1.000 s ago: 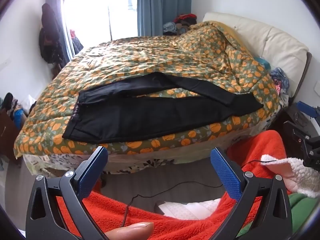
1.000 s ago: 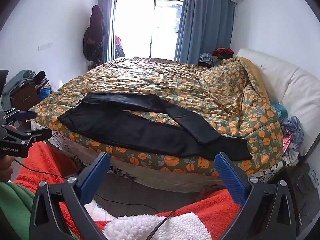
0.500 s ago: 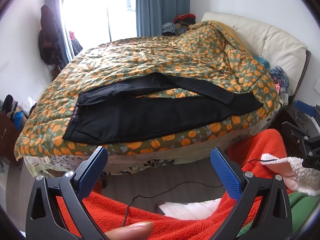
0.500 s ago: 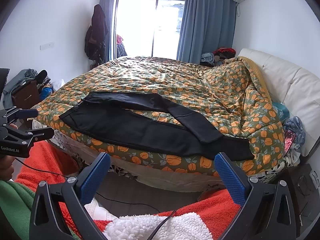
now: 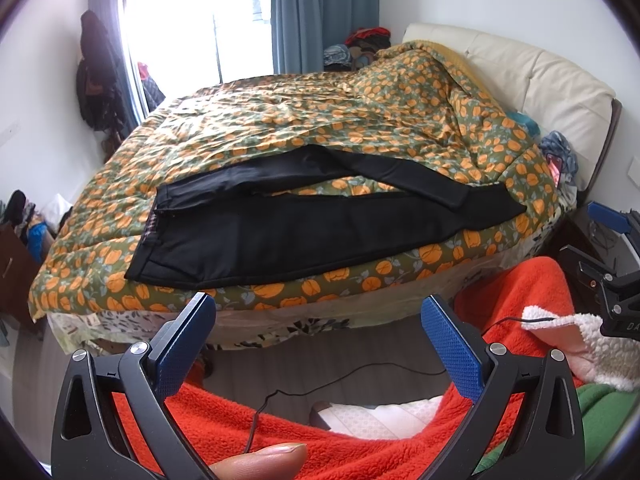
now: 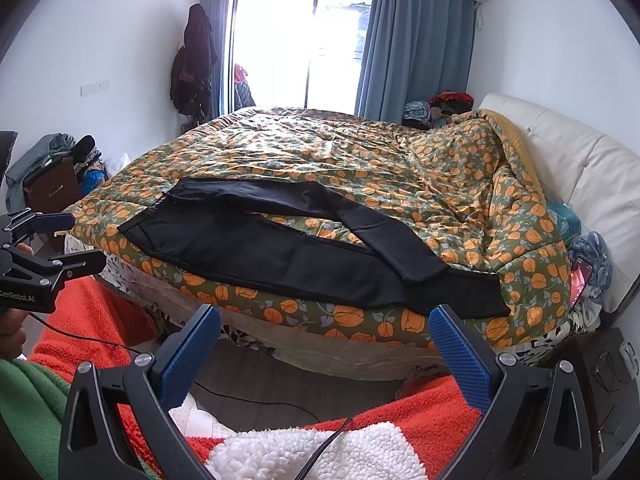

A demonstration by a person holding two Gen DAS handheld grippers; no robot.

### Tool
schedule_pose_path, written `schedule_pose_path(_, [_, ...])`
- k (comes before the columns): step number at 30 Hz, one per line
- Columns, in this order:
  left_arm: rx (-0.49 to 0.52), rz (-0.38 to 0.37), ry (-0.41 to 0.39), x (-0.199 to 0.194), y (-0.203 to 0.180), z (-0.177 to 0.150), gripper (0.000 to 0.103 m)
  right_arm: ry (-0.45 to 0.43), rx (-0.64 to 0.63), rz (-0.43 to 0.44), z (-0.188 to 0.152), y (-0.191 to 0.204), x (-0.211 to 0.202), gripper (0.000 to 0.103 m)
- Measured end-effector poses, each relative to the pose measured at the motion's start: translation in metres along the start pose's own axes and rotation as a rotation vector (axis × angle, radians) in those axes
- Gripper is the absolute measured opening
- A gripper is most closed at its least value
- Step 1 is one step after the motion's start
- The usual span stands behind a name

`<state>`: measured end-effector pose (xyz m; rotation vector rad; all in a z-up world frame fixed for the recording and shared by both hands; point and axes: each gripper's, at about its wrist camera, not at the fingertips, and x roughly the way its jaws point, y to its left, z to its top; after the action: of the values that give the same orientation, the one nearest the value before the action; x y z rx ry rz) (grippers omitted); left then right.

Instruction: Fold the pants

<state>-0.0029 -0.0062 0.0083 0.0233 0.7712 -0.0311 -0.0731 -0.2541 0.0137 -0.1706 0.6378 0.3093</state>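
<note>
Two handheld grippers are held low in front of a bed, both spread wide and empty. On the left, the left gripper (image 5: 318, 310) is aimed level at the bed's near edge, its blue pads (image 5: 185, 350) well apart; a fingertip (image 5: 264, 460) is seen beneath it. Across the orange-flowered quilt (image 5: 320, 120), black pants (image 5: 304, 224) are laid flat near the near edge, waistband to the left, the far leg angled across so its cuff overlaps the near leg on the right. On the right, the right gripper (image 6: 324, 320) is likewise pointed at the bed, fingers (image 6: 460, 356) parted, above an orange fleece sleeve (image 6: 432, 408).
</note>
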Motion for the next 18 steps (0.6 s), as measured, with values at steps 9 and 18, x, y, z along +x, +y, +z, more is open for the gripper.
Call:
schedule_pose_path(9, [0.001, -0.002, 0.003, 0.0003, -0.0018, 0.001, 0.103, 0.015, -0.003, 0.001, 0.0002, -0.0004, 0.0037, 0.103])
schedule_pose_path(18, [0.001, -0.001, 0.004, 0.0001, -0.0025, 0.0017, 0.102, 0.013, -0.002, -0.001, 0.0014, -0.0003, 0.0041, 0.103])
